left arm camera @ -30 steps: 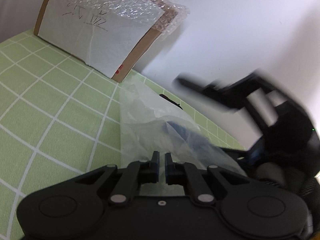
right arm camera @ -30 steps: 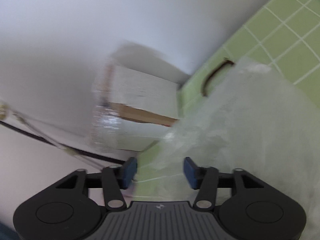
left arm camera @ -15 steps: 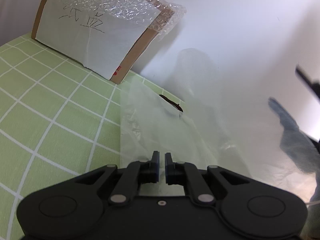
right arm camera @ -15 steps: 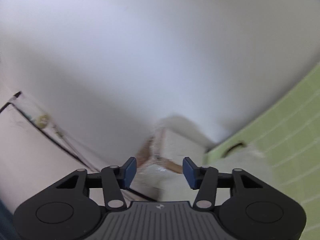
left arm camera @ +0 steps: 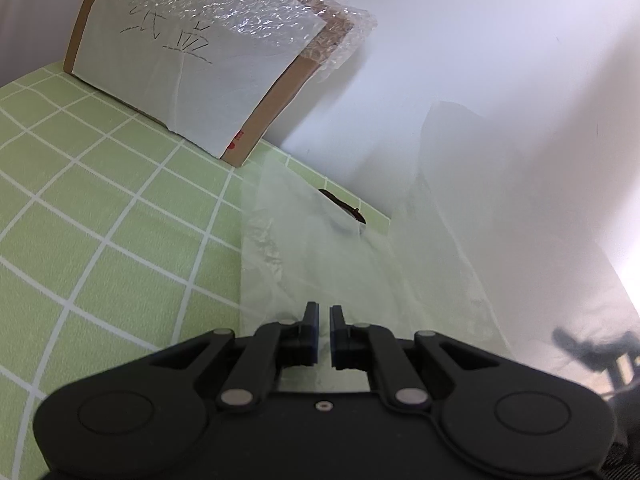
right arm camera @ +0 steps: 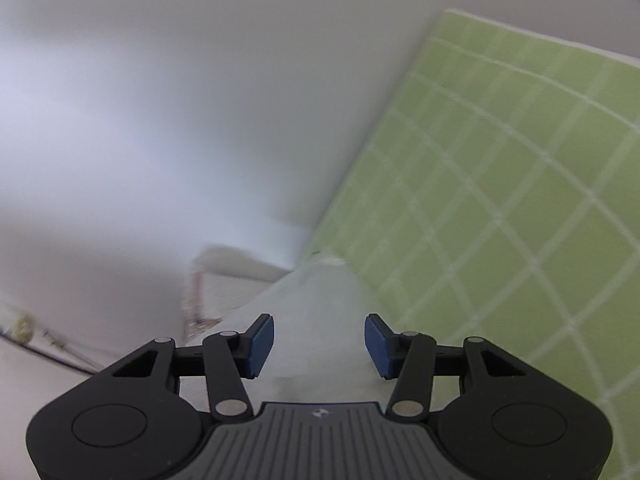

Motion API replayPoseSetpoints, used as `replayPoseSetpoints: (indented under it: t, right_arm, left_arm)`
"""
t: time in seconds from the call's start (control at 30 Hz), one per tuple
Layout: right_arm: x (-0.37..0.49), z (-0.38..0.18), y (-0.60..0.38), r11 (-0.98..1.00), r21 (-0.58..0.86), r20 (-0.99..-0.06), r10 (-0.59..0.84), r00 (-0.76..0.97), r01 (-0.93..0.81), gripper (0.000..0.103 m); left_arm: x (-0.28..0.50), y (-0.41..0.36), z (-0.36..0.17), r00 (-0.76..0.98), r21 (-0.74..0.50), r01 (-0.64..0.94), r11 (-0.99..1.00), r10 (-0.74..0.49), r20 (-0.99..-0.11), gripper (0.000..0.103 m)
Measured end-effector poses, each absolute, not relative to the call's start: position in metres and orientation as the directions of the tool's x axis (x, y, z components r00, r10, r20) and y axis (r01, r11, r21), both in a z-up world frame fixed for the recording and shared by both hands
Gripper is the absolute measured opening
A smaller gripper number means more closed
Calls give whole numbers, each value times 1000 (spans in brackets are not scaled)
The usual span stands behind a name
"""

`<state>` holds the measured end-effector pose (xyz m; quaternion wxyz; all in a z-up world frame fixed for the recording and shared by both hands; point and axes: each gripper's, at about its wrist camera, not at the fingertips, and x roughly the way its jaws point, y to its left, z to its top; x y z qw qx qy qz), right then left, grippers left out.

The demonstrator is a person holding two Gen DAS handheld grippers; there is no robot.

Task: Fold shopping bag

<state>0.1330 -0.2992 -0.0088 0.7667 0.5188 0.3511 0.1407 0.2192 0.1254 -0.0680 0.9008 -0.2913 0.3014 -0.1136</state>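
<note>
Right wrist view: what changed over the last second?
The right tool, jaws open and empty throughout, swung: its view went from the bubble-wrapped cardboard box and bag up the white wall, now back across the green checked tablecloth. The translucent plastic shopping bag got its right side lifted into a standing sheet. Unchanged: left tool shut on the bag's near edge; the box.

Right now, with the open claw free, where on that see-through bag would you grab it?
I'd take the lifted right flap of the shopping bag, along its free side edge, coming from the right. That part stands up off the green checked cloth, so the right claw could likely close around it. The left claw already pins the near edge.
</note>
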Motion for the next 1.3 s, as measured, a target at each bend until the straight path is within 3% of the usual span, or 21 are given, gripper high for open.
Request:
replayPoseSetpoints:
  t: [0.2, 0.4, 0.73, 1.13, 1.3]
  right_arm:
    - [116, -21, -308, 401, 891, -421, 554, 718, 213, 46]
    - [119, -7, -275, 530, 846, -439, 622, 648, 65, 43]
    - [133, -18, -224, 479, 878, -395, 697, 598, 20, 43]
    - [139, -14, -182, 735, 674, -525, 549, 650, -75, 42]
    - [143, -15, -174, 798, 595, -548, 494, 674, -101, 42]
  left_arm:
    - [226, 124, -72, 794, -597, 23, 802, -378, -477, 5]
    - [222, 117, -69, 796, -577, 29, 816, -368, -480, 6]
    - [219, 118, -71, 786, -628, 20, 778, -401, -471, 5]
    - [215, 132, -68, 793, -656, -20, 755, -387, -470, 9]
    - [218, 150, -56, 827, -684, -35, 728, -364, -429, 11]
